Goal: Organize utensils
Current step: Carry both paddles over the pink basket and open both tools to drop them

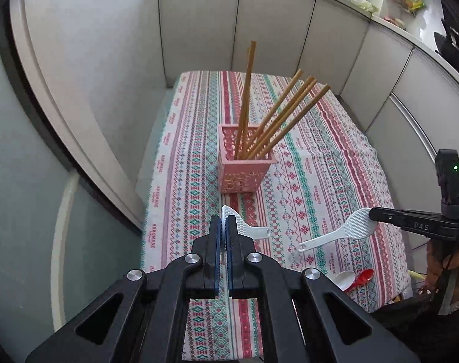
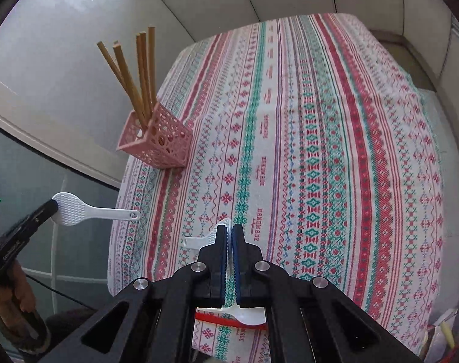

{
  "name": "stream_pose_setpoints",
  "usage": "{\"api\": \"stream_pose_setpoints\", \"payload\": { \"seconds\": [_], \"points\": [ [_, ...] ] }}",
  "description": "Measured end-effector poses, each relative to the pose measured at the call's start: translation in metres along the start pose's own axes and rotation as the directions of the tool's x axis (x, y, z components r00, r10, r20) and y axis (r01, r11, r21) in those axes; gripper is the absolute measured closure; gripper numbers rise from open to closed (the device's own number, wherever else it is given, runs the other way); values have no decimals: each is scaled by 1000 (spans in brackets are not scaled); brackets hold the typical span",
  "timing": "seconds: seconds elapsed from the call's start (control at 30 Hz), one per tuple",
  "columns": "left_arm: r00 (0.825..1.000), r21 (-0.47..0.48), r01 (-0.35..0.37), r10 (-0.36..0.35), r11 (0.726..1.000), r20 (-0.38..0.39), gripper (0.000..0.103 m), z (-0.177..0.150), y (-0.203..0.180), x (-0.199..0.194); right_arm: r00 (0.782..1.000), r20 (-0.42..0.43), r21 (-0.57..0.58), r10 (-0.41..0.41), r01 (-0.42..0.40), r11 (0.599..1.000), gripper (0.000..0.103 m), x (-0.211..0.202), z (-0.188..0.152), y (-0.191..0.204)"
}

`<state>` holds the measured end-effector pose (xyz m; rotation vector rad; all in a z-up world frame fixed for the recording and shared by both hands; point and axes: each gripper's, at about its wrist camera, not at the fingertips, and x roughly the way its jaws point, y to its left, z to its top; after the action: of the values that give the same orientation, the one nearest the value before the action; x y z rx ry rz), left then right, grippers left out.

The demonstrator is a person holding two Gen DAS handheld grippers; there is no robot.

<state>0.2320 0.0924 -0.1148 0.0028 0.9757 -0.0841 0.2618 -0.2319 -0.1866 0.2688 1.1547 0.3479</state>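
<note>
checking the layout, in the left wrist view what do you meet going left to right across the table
white rice paddle clamped in the left tongs → pink holder with chopsticks → second white rice paddle held by the right tongs

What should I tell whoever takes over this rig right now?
Left gripper: shut on a white rice paddle, lifted.
Right gripper: shut on the second white rice paddle, also lifted.
Pink holder stands on the tablecloth with the chopsticks in it.
Left: both paddles, then the red spoon and white spoon at the near edge.
</note>
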Motion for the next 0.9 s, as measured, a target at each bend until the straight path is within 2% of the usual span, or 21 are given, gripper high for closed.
{"api": "stream_pose_setpoints", "payload": {
  "seconds": [0.13,0.27,0.43,0.53,0.63,0.9],
  "points": [
    [993,43,-82,79,996,86,101,8,-8,-16,994,103,-42,-49,53,998,99,-32,9,11],
    [976,79,-157,143,984,167,101,23,-18,-24,981,184,-75,-64,79,994,99,-53,18,27],
    [943,133,-259,220,957,252,101,43,-38,-20,976,214,-84,-36,55,995,99,-59,28,37],
    [926,166,-314,263,935,272,101,54,-48,-6,978,208,-76,-18,34,997,99,-56,30,39],
    [921,205,-341,283,918,267,100,60,-56,12,979,204,-74,-13,29,997,99,-53,32,41],
    [943,244,-313,271,918,191,100,70,-61,53,980,197,-65,-20,33,997,99,-52,37,36]
  ]
}}
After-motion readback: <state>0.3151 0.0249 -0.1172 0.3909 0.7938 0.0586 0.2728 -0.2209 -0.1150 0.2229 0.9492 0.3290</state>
